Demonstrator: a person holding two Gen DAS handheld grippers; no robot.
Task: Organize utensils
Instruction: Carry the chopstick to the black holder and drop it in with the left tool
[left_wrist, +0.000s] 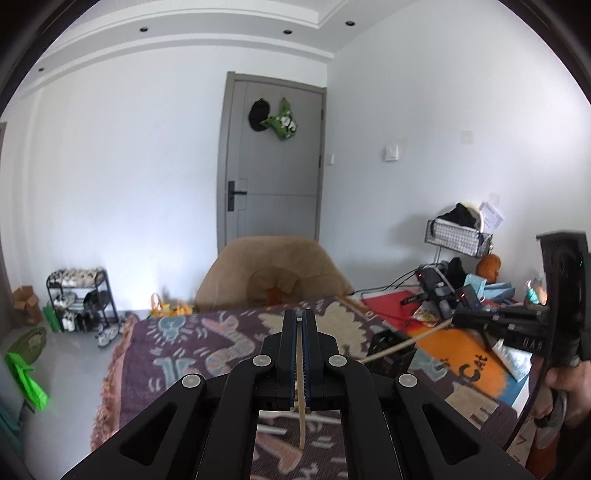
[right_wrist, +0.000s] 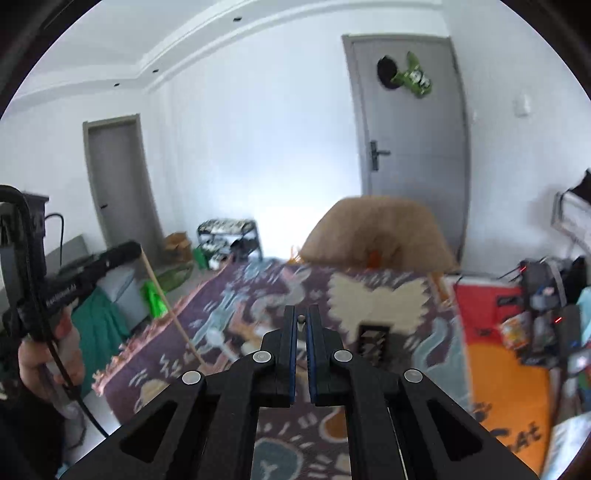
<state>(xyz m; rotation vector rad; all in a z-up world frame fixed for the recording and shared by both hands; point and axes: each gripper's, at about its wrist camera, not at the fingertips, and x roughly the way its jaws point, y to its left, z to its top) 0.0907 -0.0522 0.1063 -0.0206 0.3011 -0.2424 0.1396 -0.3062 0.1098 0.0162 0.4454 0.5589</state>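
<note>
Pale wood shows between the pads of both claws. The left claw (left_wrist: 299, 321) is clenched on a thin chopstick (left_wrist: 302, 413), which runs through the jaws and hangs out below them, its lower end over the patterned tabletop (left_wrist: 177, 350). In the right wrist view the same stick (right_wrist: 170, 306) slants down from the left claw's tip (right_wrist: 135, 248) toward the cloth, held in the person's left hand (right_wrist: 44, 354).

The right claw (right_wrist: 301, 321) is clenched too, with a small rounded end of a stick just showing between its tips. From the left wrist view, the second chopstick (left_wrist: 406, 341) sticks out from the right claw (left_wrist: 456, 320) and slopes down to the left, passing over a black slotted holder (left_wrist: 391, 350) standing on the cloth. Both sticks are slim, straight and light tan. A tan chair (left_wrist: 273, 273) stands behind the tabletop.
</note>
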